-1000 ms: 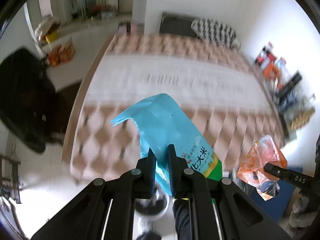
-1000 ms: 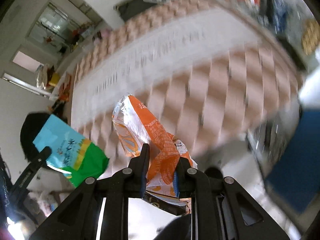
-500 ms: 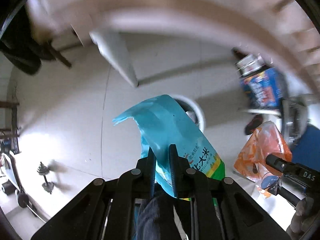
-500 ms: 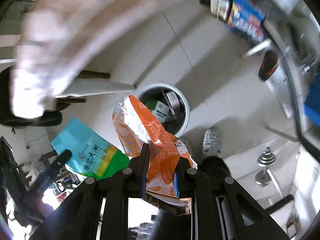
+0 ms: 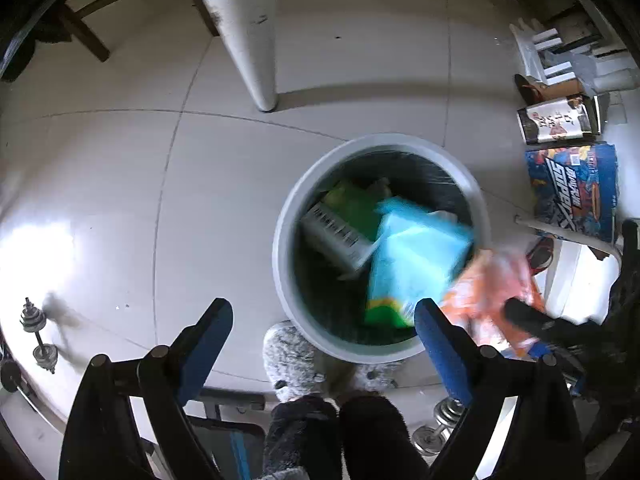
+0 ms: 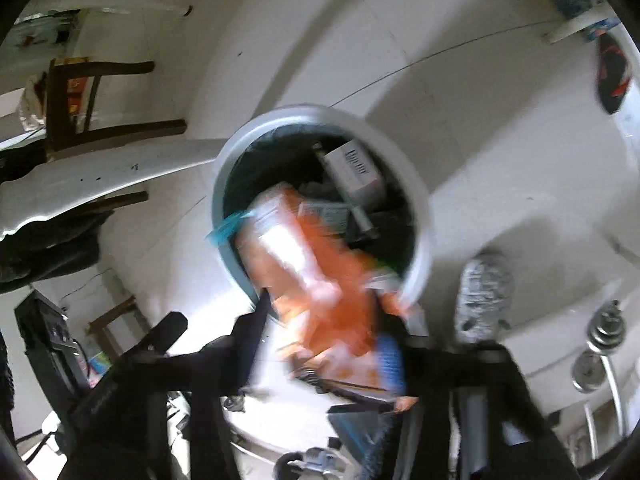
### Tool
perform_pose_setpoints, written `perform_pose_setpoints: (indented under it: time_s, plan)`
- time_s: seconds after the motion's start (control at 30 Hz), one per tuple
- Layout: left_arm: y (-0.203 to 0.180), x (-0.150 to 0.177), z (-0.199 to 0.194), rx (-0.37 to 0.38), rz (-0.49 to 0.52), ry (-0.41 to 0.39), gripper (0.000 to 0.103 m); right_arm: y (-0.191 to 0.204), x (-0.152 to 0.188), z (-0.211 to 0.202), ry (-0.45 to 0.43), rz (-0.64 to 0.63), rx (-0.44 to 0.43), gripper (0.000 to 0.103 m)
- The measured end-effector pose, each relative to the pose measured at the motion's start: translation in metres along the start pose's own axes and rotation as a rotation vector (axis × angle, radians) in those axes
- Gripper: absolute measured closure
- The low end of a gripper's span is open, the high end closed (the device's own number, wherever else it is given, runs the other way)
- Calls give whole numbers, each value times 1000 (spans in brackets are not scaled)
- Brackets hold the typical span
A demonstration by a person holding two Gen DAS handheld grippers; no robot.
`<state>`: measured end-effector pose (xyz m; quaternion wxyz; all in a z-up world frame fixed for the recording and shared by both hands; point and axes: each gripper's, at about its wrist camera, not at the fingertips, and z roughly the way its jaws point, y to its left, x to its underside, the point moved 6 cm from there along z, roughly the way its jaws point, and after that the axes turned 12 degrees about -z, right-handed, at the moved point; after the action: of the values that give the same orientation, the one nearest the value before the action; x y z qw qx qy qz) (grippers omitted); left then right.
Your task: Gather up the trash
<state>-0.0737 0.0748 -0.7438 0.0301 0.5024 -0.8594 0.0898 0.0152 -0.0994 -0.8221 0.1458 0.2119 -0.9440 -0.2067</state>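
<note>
Over the bin (image 5: 280,248), both grippers' jaws opening, no longer clamped, blue bag (image 5: 416,256) and orange bag (image 6: 304,264) dropping free.

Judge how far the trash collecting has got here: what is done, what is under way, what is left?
Done: a box already lies in the bin. Under way: both grippers' jaws are opening; the blue bag drops into the bin, the orange bag falls at its rim. Left: the orange bag must land inside.
</note>
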Motion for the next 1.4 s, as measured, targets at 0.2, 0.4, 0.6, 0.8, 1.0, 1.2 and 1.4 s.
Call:
perform_pose_setpoints:
  time_s: [0.2,0.4,0.6,0.8,1.0,1.2,1.4]
  plan:
    - [31,15,-26,-48,18,-58,5,21,0,-25,-68,-94,6,4]
    - [42,26,-63,-108,70,-133,5,25,7,-61,-99,-171,202,4]
    - [31,47,-108,-110,86,-150,5,40,31,-112,-102,-257,364,2]
    - [14,78,-199,-74,115,-154,5,87,66,-198,-94,-340,410,2]
    - [-1,107,-296,-34,153,-160,5,143,109,-303,-96,-397,380,2]
    - [-12,138,-389,64,155,-167,5,192,149,-408,-123,-431,311,2]
    - [-23,162,-466,157,181,-195,5,229,188,-488,-144,-469,241,2]
